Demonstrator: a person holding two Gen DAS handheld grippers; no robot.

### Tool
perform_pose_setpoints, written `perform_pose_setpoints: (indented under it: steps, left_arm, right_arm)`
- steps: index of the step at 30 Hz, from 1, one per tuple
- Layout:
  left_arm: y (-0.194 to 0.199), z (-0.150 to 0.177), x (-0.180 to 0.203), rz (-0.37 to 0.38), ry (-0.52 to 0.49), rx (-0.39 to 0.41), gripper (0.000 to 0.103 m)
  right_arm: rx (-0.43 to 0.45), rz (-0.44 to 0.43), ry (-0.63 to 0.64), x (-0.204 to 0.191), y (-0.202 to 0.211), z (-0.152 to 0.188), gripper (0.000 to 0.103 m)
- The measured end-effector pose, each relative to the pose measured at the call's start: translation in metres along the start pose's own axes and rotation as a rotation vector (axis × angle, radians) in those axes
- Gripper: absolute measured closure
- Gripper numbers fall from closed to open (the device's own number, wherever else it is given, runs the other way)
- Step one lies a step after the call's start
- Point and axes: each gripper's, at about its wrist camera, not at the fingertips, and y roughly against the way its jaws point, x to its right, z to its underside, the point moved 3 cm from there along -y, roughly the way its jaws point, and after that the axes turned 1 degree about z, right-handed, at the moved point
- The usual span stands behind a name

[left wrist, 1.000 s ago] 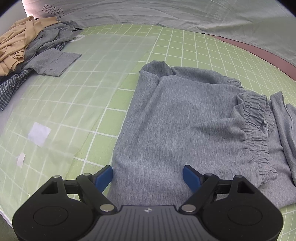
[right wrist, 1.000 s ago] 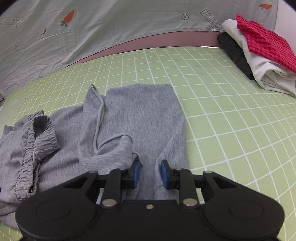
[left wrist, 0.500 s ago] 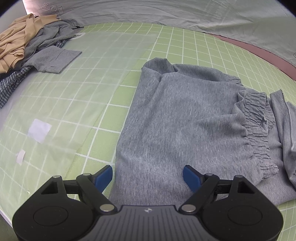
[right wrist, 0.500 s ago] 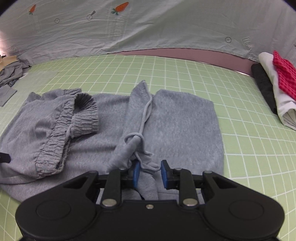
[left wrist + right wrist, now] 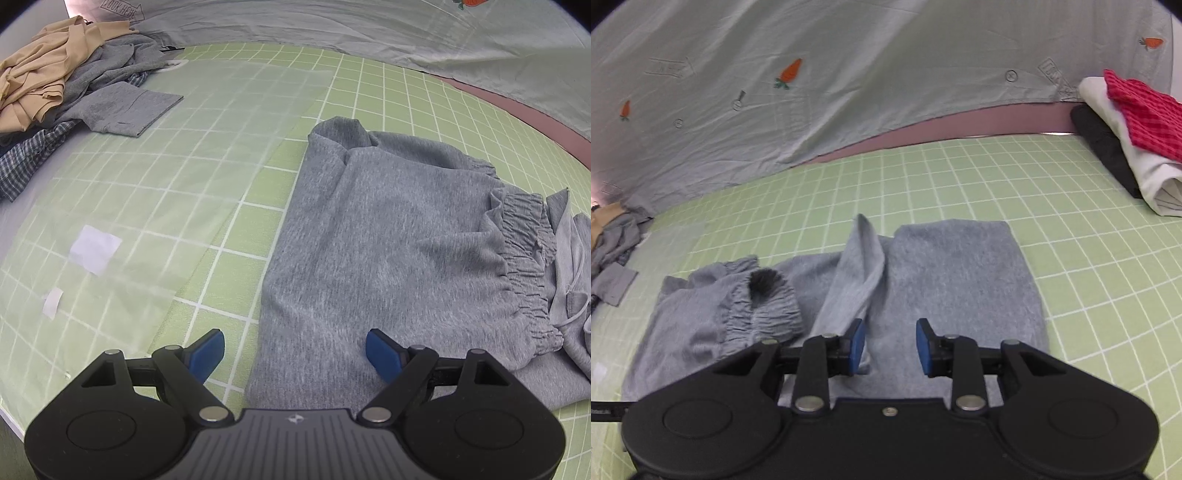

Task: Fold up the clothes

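Note:
A pair of grey sweatpants lies partly folded on the green grid mat, elastic waistband to the right. My left gripper is open and empty, over the garment's near left edge. In the right wrist view the same sweatpants show a raised fold of cloth next to the waistband. My right gripper is open just above the garment, the fold beside its left finger.
A heap of unfolded clothes, tan, grey and checked, lies at the mat's far left. A stack of folded clothes, red, white and black, sits at the far right. A pale carrot-print sheet hangs behind. A translucent film covers the mat's left part.
My right gripper has opened and let go of the grey cloth it was pinching, and has swung back to the right. The left gripper has drifted slightly; it stays open.

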Motion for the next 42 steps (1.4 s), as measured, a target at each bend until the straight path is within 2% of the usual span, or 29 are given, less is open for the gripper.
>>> perform_pose_setpoints:
  steps: [3, 6, 9, 11, 14, 16, 19, 21, 24, 25, 27, 29, 30, 31, 32, 35, 38, 39, 41, 42]
  left_arm:
    - [0.000, -0.001, 0.000, -0.004, -0.002, 0.002, 0.019]
    - [-0.001, -0.003, -0.002, -0.008, 0.000, 0.003, 0.019]
    - [0.000, -0.007, -0.005, -0.016, 0.009, 0.008, 0.019]
    - [0.000, -0.009, -0.008, -0.021, 0.018, 0.015, 0.019]
    - [-0.001, -0.010, -0.012, -0.023, 0.032, 0.012, 0.019]
    - [-0.002, -0.009, -0.014, -0.024, 0.039, 0.007, 0.019]
    - [-0.006, -0.009, -0.015, -0.015, 0.048, 0.000, 0.019]
    - [-0.008, -0.010, -0.016, -0.011, 0.051, -0.001, 0.019]
    - [-0.009, -0.015, -0.017, 0.001, 0.060, 0.005, 0.019]
    - [-0.009, -0.017, -0.017, 0.010, 0.064, 0.006, 0.019]
    - [-0.009, -0.021, -0.018, 0.030, 0.076, 0.012, 0.019]
    - [-0.010, -0.025, -0.019, 0.051, 0.088, 0.019, 0.019]
    - [-0.012, -0.027, -0.019, 0.056, 0.097, 0.015, 0.019]
    - [-0.014, -0.028, -0.019, 0.062, 0.106, 0.010, 0.019]
    - [-0.016, -0.029, -0.020, 0.067, 0.115, 0.004, 0.019]
    - [-0.020, -0.030, -0.017, 0.087, 0.127, -0.009, 0.020]
    - [-0.024, -0.030, -0.014, 0.108, 0.136, -0.019, 0.024]
    - [-0.024, -0.030, -0.013, 0.114, 0.136, -0.021, 0.027]
    - [-0.023, -0.030, -0.009, 0.125, 0.119, -0.012, 0.040]
    - [-0.022, -0.031, -0.007, 0.144, 0.122, -0.008, 0.058]
  right_arm:
    - [-0.056, 0.046, 0.010, 0.001, -0.025, 0.006, 0.074]
    - [-0.063, -0.010, 0.073, -0.023, -0.030, 0.010, 0.074]
    - [-0.093, -0.110, 0.186, -0.055, -0.033, 0.020, 0.075]
    - [-0.102, -0.127, 0.245, -0.069, -0.032, 0.027, 0.073]
    - [-0.077, -0.144, 0.235, -0.070, -0.023, 0.025, 0.074]
    - [-0.035, -0.119, 0.182, -0.060, -0.015, 0.017, 0.073]
    - [-0.013, -0.027, 0.109, -0.041, -0.015, 0.009, 0.073]
    - [-0.042, 0.030, 0.105, -0.035, -0.022, 0.012, 0.072]
    - [-0.136, 0.001, 0.155, -0.041, -0.031, 0.029, 0.071]
    - [-0.162, -0.010, 0.179, -0.046, -0.032, 0.034, 0.068]
    - [-0.157, 0.011, 0.232, -0.054, -0.028, 0.037, 0.063]
    - [-0.140, 0.021, 0.227, -0.054, -0.023, 0.033, 0.046]
    - [-0.122, 0.032, 0.205, -0.050, -0.020, 0.030, 0.039]
    - [-0.104, 0.043, 0.181, -0.045, -0.017, 0.027, 0.028]
    - [-0.083, 0.060, 0.153, -0.038, -0.014, 0.023, 0.021]
    - [-0.052, 0.129, 0.085, -0.020, -0.009, 0.018, 0.014]
    - [-0.045, 0.196, 0.030, -0.002, -0.007, 0.017, 0.012]
    - [-0.045, 0.202, 0.014, 0.003, -0.006, 0.018, 0.012]
    - [-0.045, 0.215, -0.018, 0.012, -0.004, 0.019, 0.012]
    - [-0.045, 0.222, -0.034, 0.016, -0.003, 0.019, 0.011]
